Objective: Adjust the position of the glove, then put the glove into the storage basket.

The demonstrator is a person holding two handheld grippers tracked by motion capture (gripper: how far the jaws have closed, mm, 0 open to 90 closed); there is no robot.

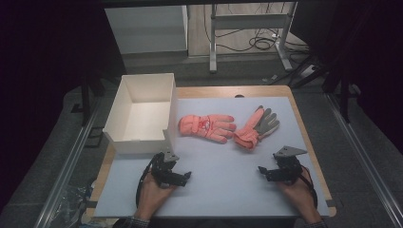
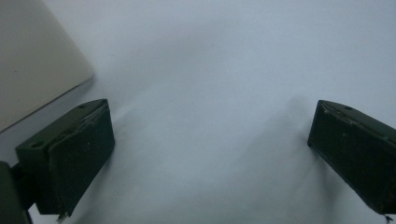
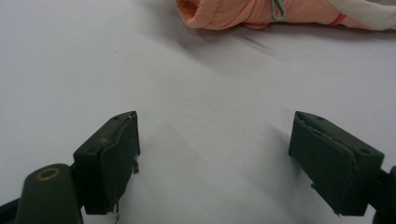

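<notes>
White table (image 1: 223,185), right glove (image 3: 280,11) cropped

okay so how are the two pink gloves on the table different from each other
The left glove lies back up, all pink with a small printed patch; the right glove lies palm up, showing grey on its palm and fingers. The left glove's fingers point right, toward the other; the right glove's point up and away, toward the table's far edge. Both are padded and lie flat, untouched.
</notes>
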